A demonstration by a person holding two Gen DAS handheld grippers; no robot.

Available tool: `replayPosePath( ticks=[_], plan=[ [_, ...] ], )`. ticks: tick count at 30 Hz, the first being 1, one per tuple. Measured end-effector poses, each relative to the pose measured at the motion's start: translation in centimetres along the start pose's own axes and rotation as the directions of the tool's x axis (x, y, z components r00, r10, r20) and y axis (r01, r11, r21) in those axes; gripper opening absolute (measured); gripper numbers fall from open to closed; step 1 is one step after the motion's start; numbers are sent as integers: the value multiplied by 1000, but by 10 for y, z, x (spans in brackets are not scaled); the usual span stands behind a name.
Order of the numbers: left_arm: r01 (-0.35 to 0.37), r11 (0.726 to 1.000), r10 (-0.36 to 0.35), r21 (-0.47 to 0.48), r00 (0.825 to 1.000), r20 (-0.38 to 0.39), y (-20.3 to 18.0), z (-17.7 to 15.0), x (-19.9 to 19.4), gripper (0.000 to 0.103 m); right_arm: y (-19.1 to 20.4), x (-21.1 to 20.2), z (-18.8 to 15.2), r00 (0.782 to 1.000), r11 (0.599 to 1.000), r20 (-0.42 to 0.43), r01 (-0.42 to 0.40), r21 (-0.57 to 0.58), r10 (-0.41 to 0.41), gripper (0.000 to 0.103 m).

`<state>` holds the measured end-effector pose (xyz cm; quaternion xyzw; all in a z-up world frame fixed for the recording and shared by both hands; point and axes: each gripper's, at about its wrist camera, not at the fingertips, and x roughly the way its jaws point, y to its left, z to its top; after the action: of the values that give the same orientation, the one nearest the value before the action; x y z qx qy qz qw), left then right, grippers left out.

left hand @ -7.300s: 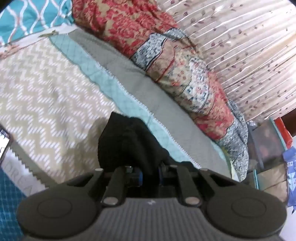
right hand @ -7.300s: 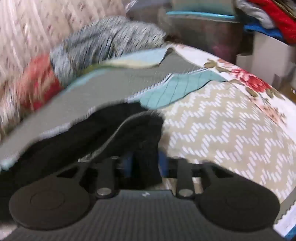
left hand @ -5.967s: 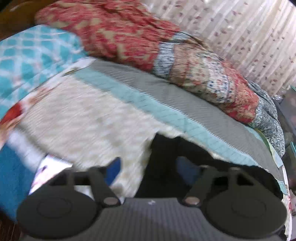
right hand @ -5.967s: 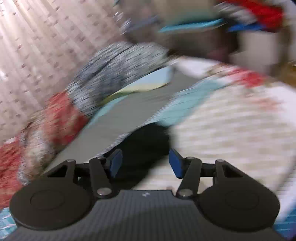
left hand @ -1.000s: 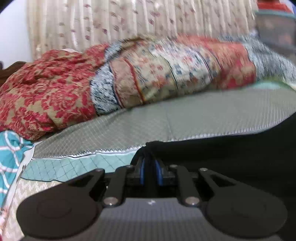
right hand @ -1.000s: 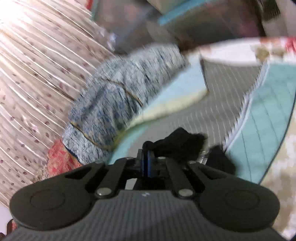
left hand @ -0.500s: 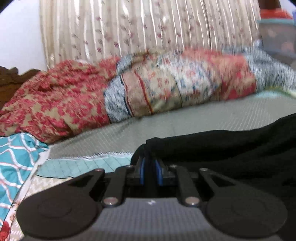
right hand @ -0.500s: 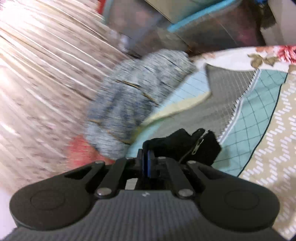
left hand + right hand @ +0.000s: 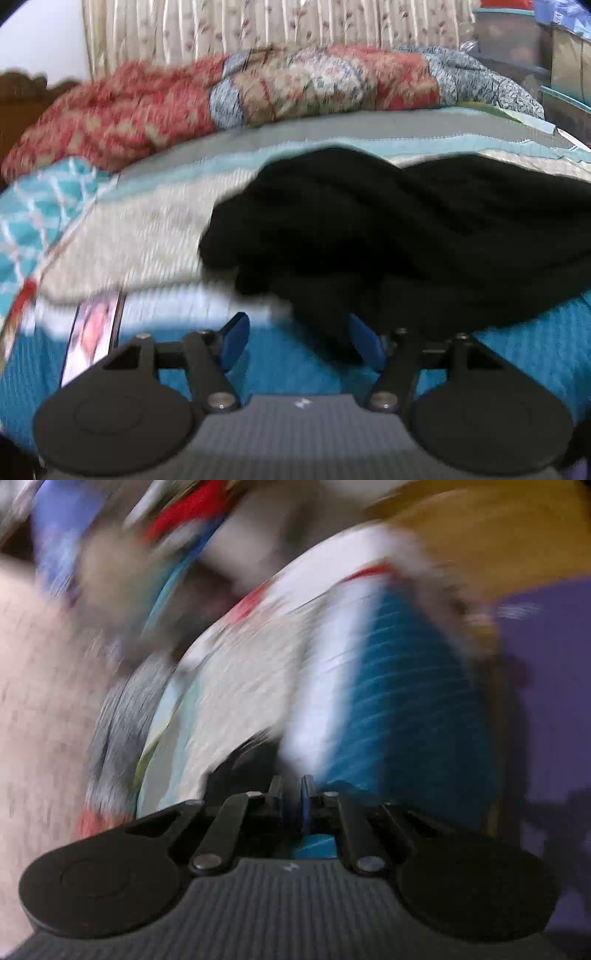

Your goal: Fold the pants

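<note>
The black pants point(image 9: 388, 236) lie in a heap on the bed, across the zigzag cover and the teal blanket at the near edge. My left gripper point(image 9: 299, 338) is open with its blue pads spread; a fold of the pants hangs down by the right pad, not pinched. In the blurred right wrist view, my right gripper point(image 9: 291, 797) has its blue pads nearly together with a narrow gap. A dark bit of pants point(image 9: 240, 768) shows just left of it; I cannot tell if any cloth is pinched.
A rolled red and blue patterned quilt point(image 9: 258, 96) lies along the far side of the bed before a curtain point(image 9: 258, 26). A phone point(image 9: 92, 336) lies on the teal blanket at the left. Storage boxes point(image 9: 517, 37) stand at the far right.
My left gripper has opened and let go of the pants, which dropped onto the bed's near side. The right gripper swung fast towards the bed's near edge, blurring its view.
</note>
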<state>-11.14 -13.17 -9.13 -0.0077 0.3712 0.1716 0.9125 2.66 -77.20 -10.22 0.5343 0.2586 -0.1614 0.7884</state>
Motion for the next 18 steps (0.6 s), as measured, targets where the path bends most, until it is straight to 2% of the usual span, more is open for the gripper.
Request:
replayPosePath(
  ticks=[1,2,4,5,6,8,9,11,12,15,17,18],
  plan=[
    [8,999,-8,-38,1000,0,9,-2,-10,72,1,-6,1,1000,1000,16,-27,4,27,14],
    [17,996,-16,-89,1000,12,19,-2,-19,87,9,-11,0,997,997,21,-68,-30,69,14],
    [40,970,-26,-239,998,59,45,2,-36,99,38,-13,-6,992,982,-2,-122,-145,123,15],
    [59,946,-36,-320,996,78,60,7,-40,99,56,-12,-13,987,965,-34,-164,-207,160,19],
    [77,923,-50,-378,996,80,73,13,-38,99,71,-9,-19,977,942,-79,-214,-257,200,30],
    [106,858,-88,-502,994,59,96,26,-27,102,106,2,-46,944,879,-208,-316,-357,255,46],
    [133,814,-131,-565,990,45,108,35,-15,103,125,7,-66,922,836,-277,-367,-407,270,47],
    [170,739,-202,-652,979,27,123,47,11,103,162,17,-120,856,728,-443,-481,-489,268,48],
    [165,718,-211,-676,977,15,127,48,21,103,178,21,-148,819,668,-516,-532,-520,251,50],
    [146,659,-237,-738,971,-20,138,61,56,103,223,26,-245,690,441,-704,-691,-572,168,55],
    [172,611,-281,-773,960,-8,141,62,70,102,252,27,-311,601,299,-793,-778,-552,99,58],
    [181,603,-287,-777,958,0,138,60,73,102,265,27,-341,557,239,-828,-814,-529,67,59]
  ],
)
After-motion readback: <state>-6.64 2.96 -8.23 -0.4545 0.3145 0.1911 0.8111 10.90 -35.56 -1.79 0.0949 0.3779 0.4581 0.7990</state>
